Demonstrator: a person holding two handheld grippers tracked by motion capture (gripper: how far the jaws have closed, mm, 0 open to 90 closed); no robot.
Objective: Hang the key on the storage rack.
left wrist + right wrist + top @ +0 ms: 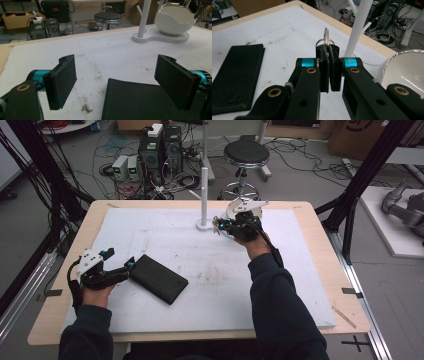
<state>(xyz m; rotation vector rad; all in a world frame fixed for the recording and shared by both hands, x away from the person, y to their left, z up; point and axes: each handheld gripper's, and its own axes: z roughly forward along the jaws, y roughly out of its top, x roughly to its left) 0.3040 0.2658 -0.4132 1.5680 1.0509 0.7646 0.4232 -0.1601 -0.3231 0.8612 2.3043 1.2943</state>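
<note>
**Right gripper view: keys pinched, stand and bowl close by**

Right gripper view shows the right gripper (329, 53) with its jaws pressed together on a key ring, the keys (326, 37) sticking out past the pad tips. Just beyond them rises the white peg stand (358, 30), and the white bowl (405, 70) sits close at the lower right. In the high view this gripper (220, 224) hovers beside the stand's base (203, 225) at the far side of the white board (300, 285).

The left gripper (117, 77) stands wide open with nothing between the pads, resting over the near edge of the black wallet (140, 102).

The grip looks thin: only the ring is caught, so the keys could swing or slip out if the hand tilts sharply. Moving toward a peg, the gripper could also knock the slim stand or clip the bowl's rim.
</note>
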